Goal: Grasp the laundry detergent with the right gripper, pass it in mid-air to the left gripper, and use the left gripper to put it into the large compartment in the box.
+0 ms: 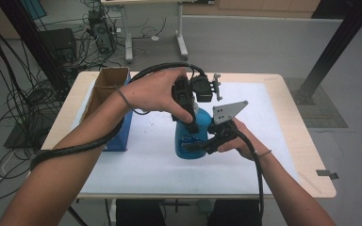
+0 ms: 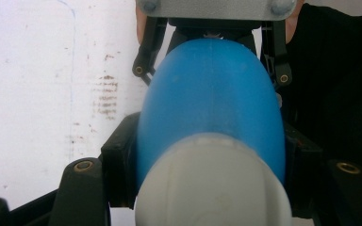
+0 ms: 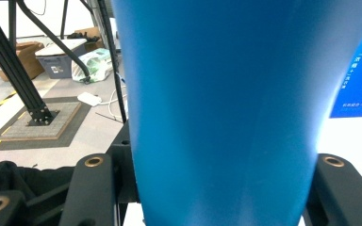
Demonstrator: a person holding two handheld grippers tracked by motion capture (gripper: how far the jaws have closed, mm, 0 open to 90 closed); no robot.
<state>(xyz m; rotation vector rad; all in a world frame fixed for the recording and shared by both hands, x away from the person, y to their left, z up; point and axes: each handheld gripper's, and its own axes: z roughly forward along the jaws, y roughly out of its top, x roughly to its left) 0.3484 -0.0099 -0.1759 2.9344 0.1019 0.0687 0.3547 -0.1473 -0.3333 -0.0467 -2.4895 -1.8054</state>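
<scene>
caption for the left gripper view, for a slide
Left gripper clamped on the white cap of a blue bottle.

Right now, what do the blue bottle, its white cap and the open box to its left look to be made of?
The blue bottle looks like plastic: smooth, evenly coloured, with a soft sheen. Its white cap also seems plastic, matte and slightly speckled, though the view is blurred. The open box looks like cardboard: its flaps are plain brown, while its outer side is printed blue.

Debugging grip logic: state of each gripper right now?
Left gripper: shut on the white cap of the blue bottle.
Right gripper: shut on the blue bottle's body.
</scene>
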